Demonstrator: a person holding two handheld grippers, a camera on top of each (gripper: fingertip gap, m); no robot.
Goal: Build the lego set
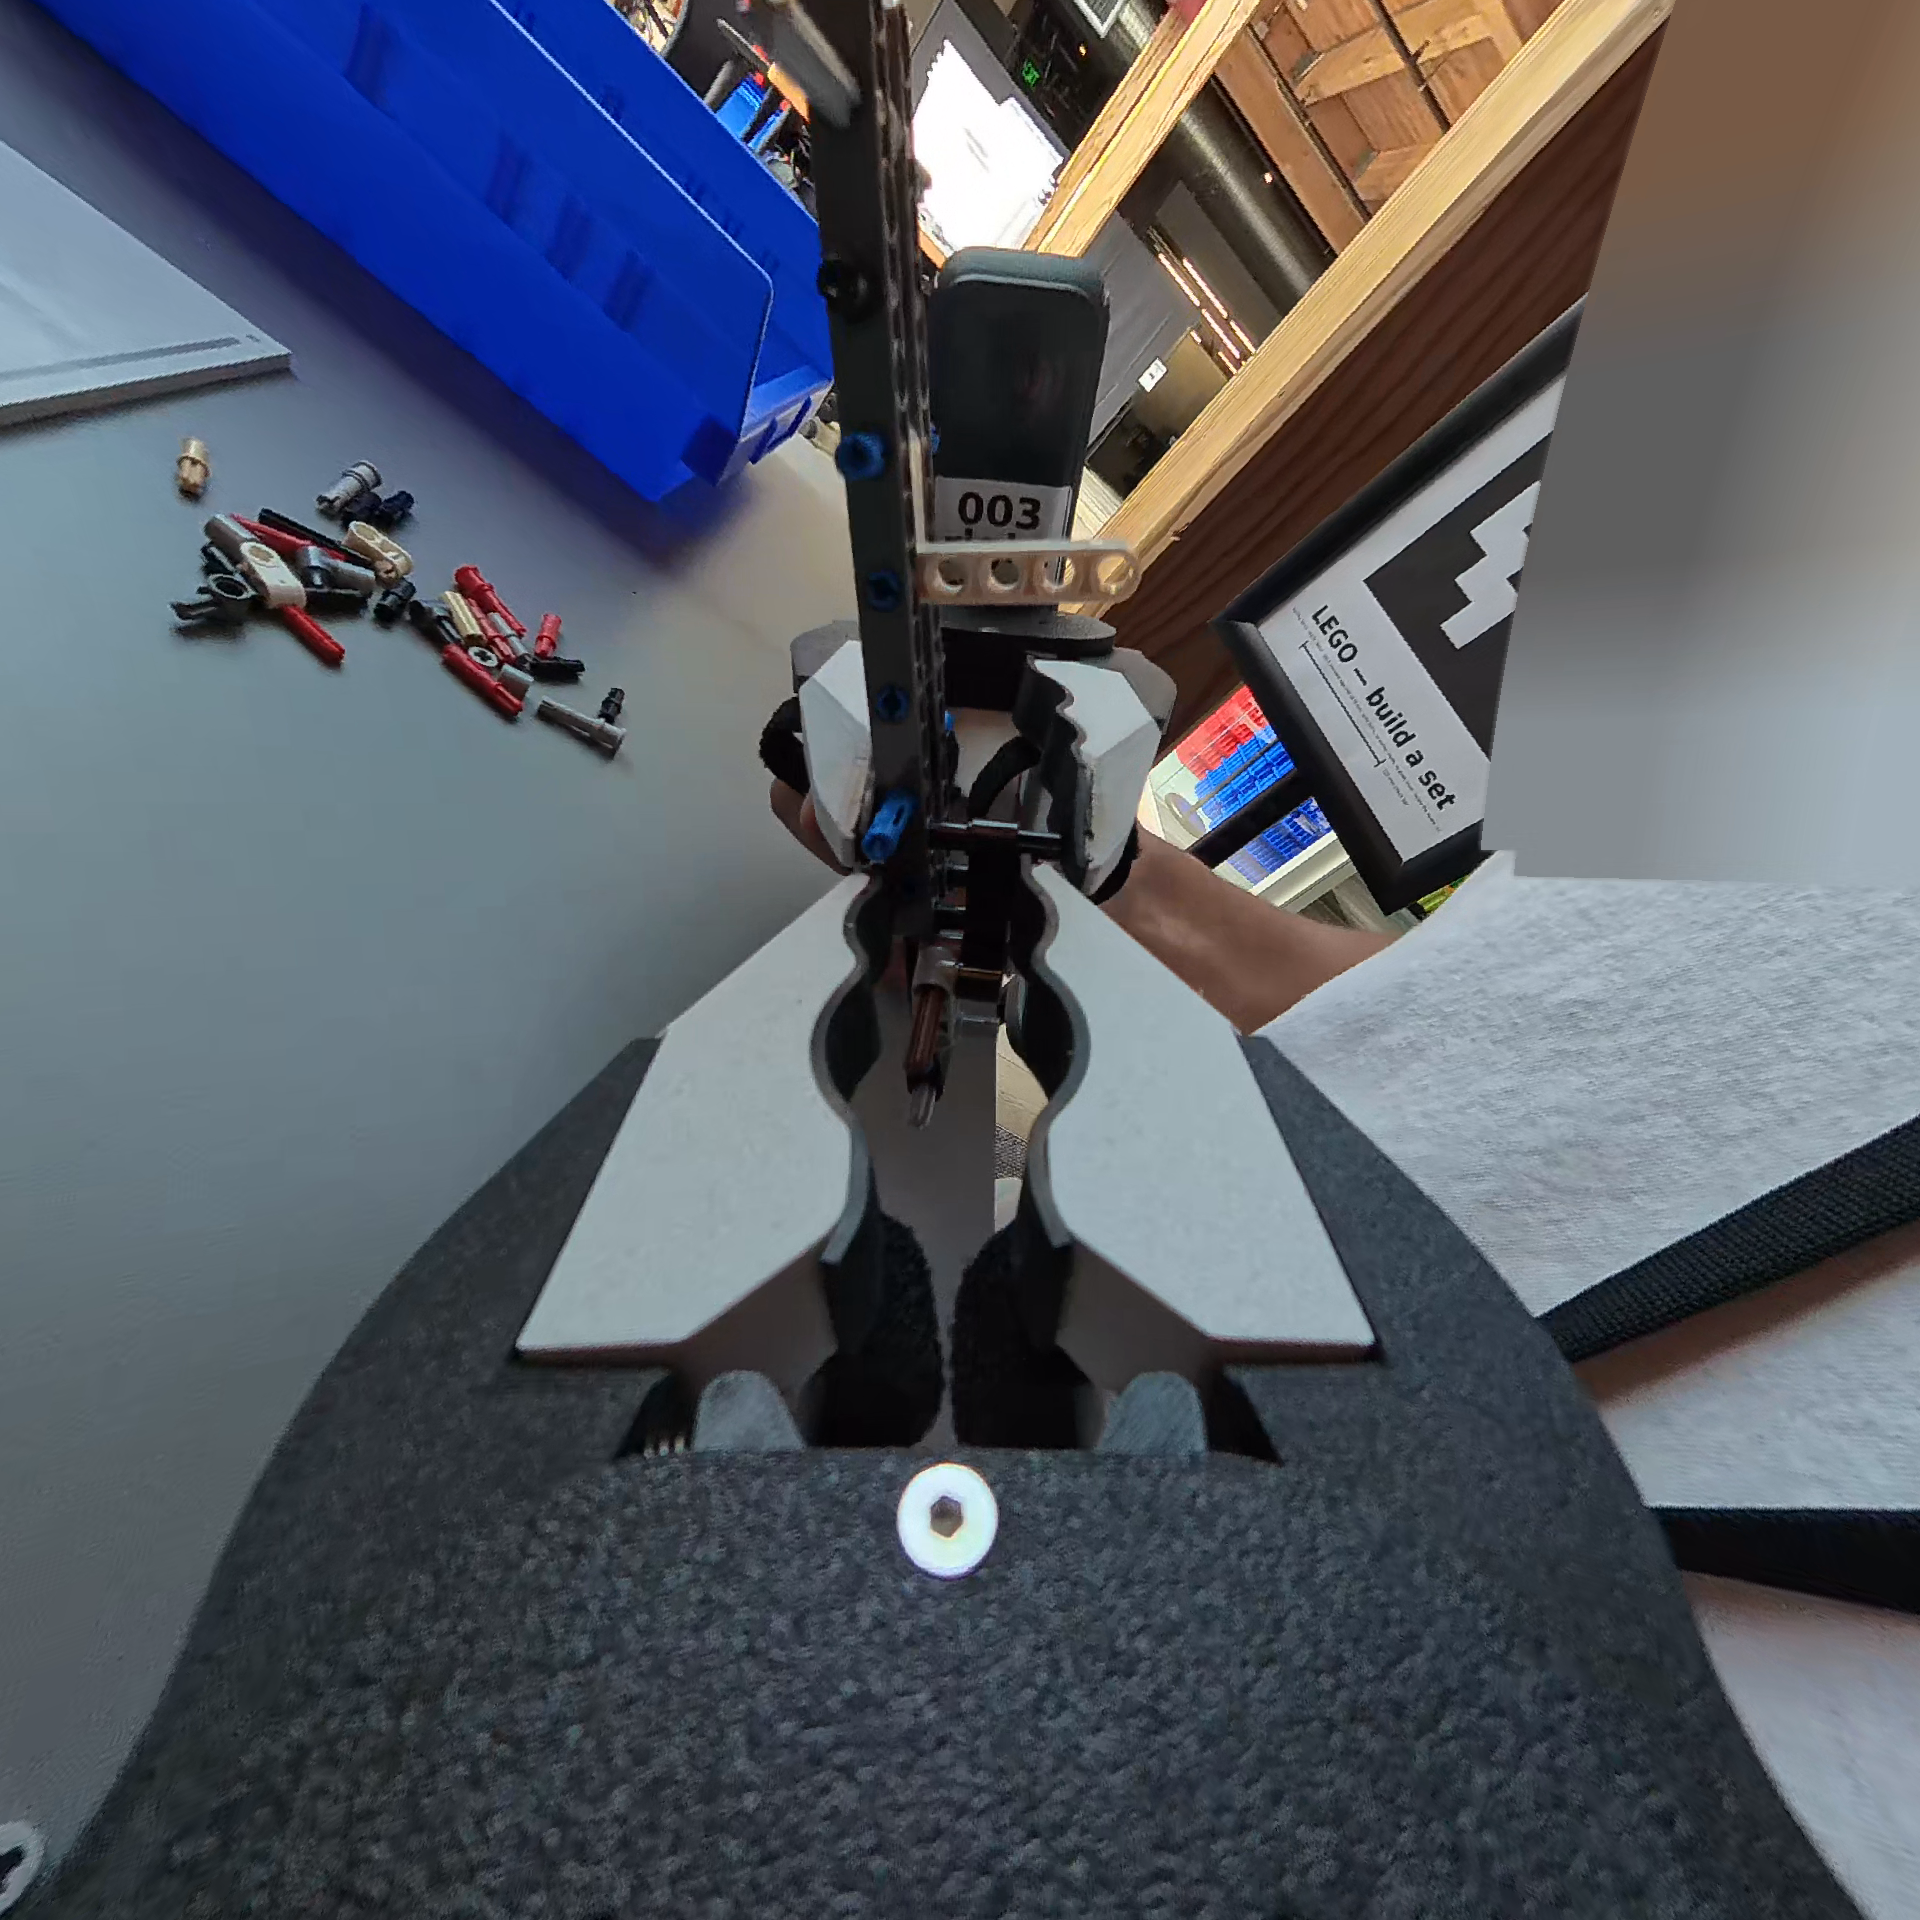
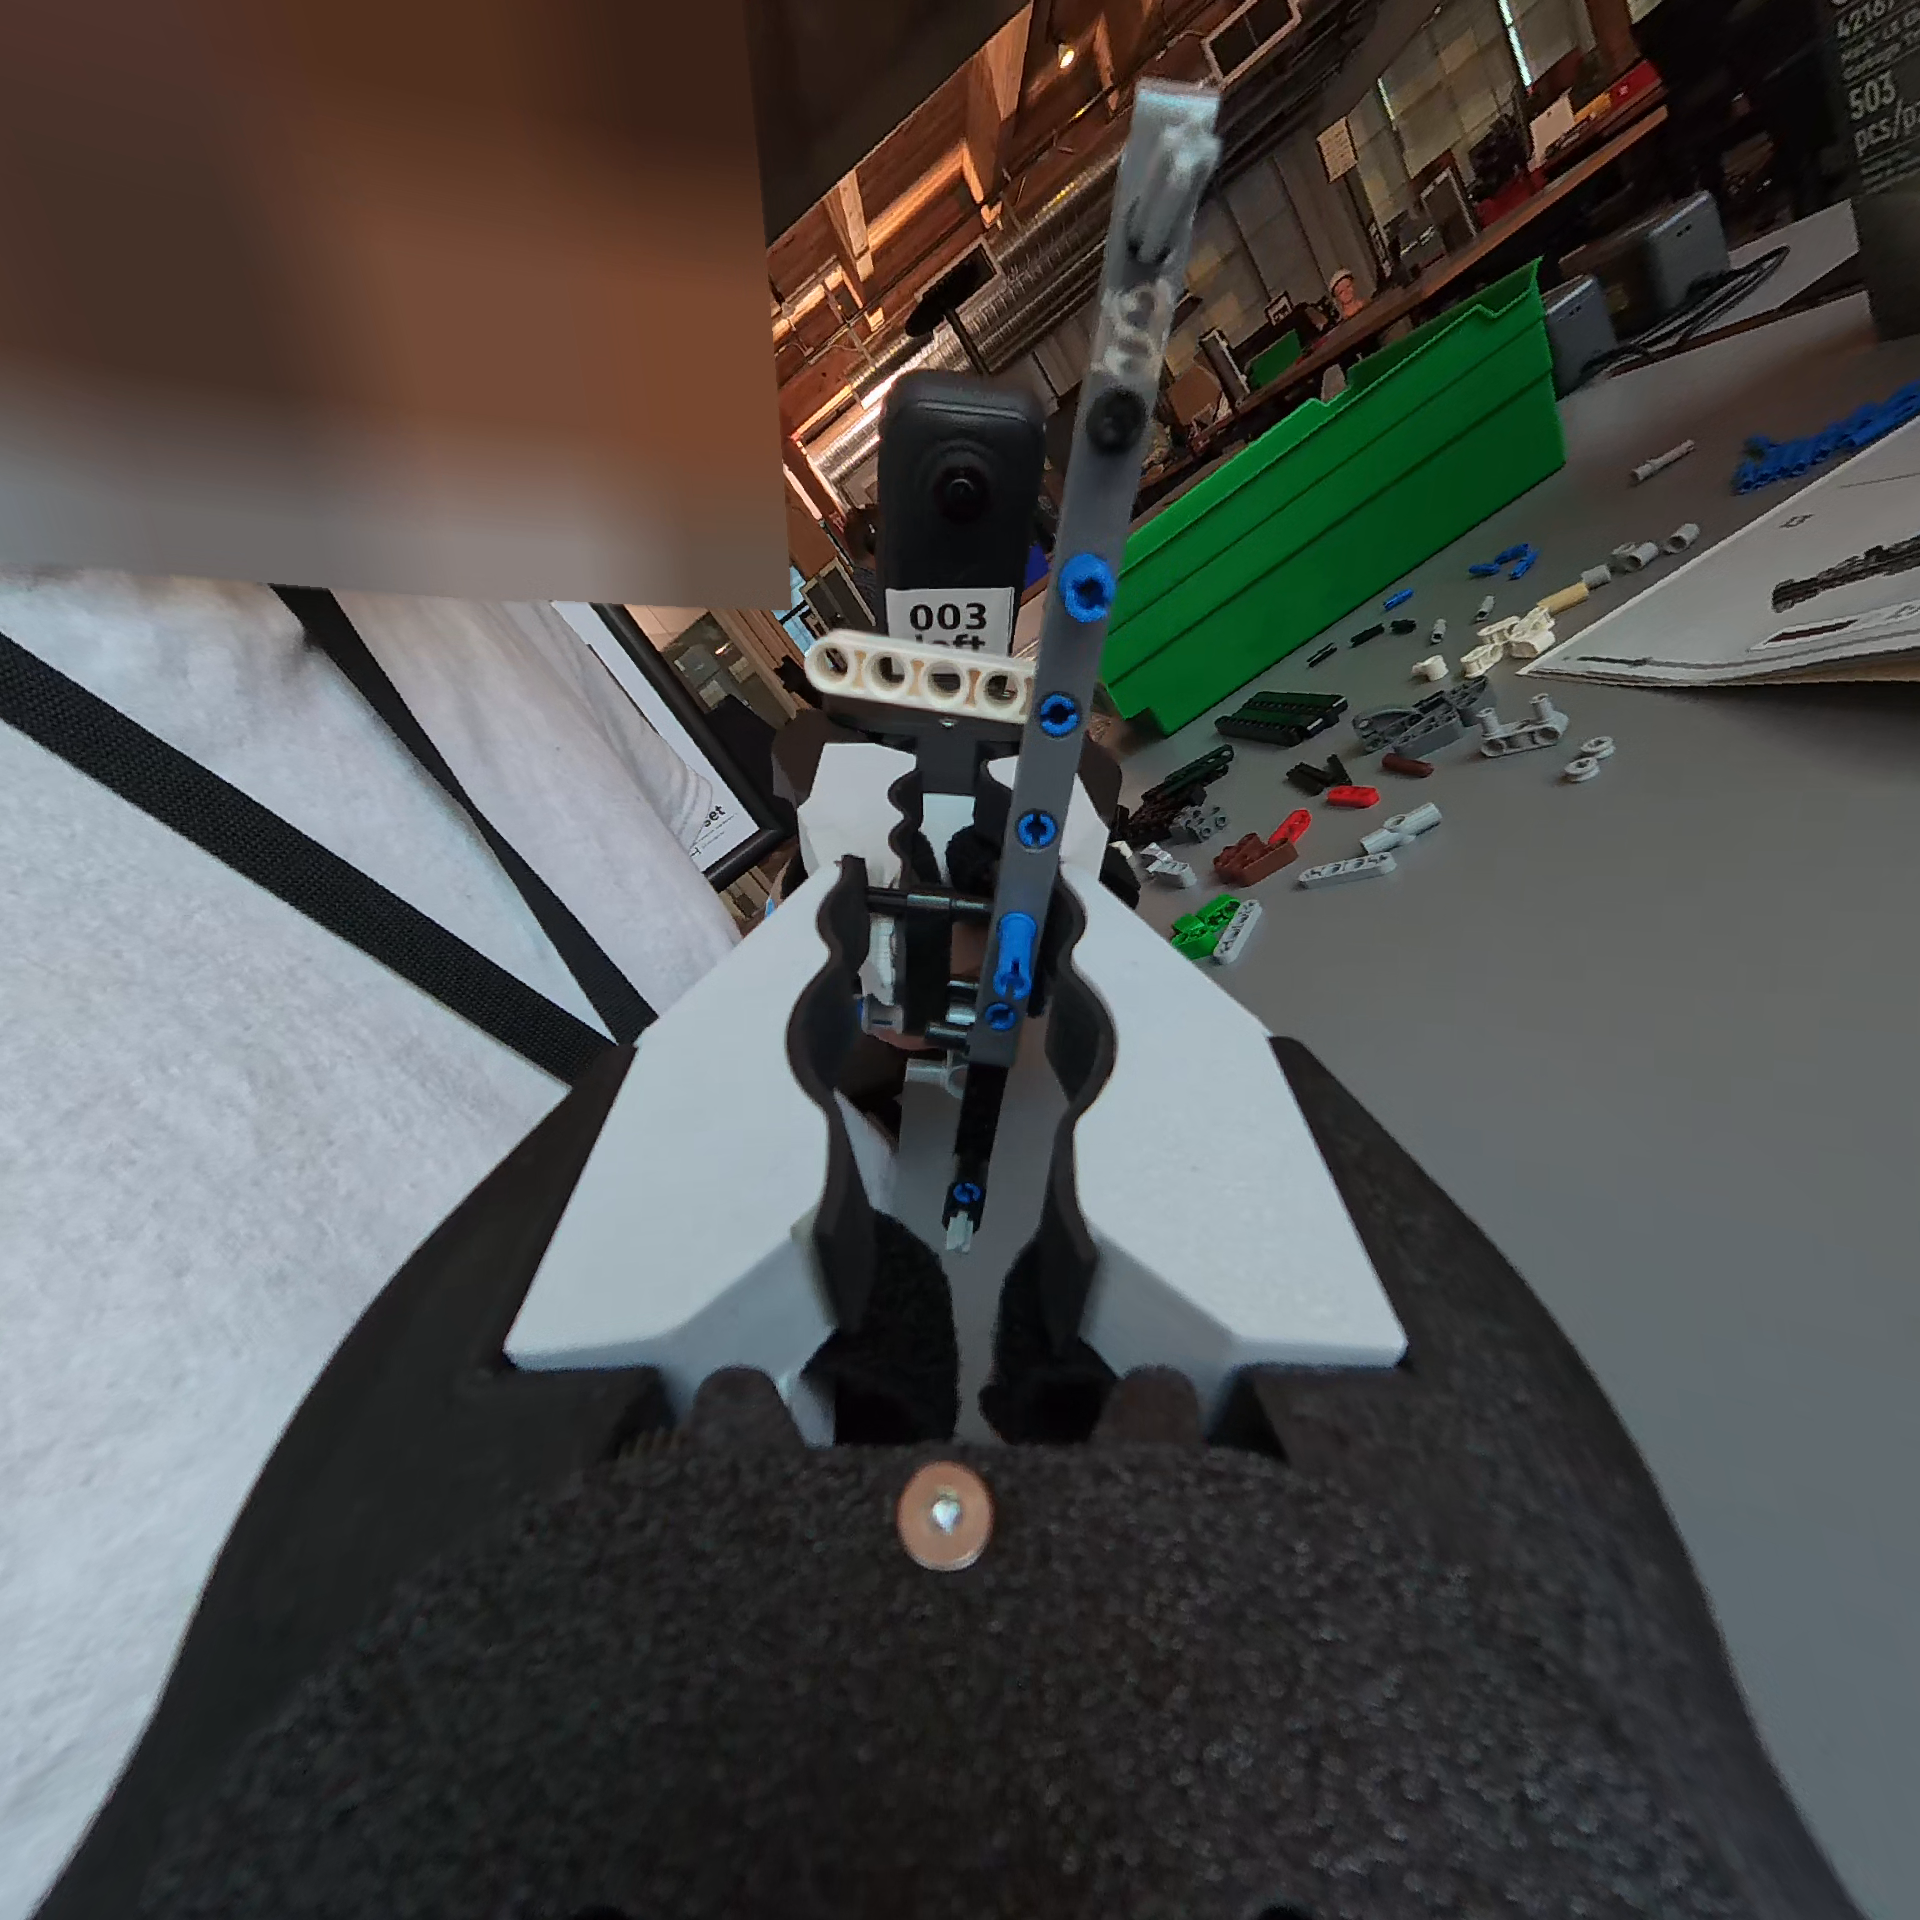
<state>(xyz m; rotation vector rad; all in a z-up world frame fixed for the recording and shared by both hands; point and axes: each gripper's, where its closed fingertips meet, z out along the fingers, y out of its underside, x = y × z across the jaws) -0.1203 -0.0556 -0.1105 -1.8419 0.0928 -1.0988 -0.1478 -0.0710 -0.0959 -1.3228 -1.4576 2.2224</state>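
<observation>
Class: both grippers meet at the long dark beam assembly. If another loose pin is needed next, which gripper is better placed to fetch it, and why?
Probably the left gripper: the pile of loose pins lies on its side, while the right gripper can keep the dark beam.

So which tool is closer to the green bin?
Left. The left tool looks close to the green bin's near end. The right tool faces it from farther back, across the Lego assembly both tools grip.

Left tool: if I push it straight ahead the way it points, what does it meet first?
Probably the right tool, facing it just beyond the dark grey beam assembly that both seem to grip. Depth is unclear, but nothing else lies between.
</observation>
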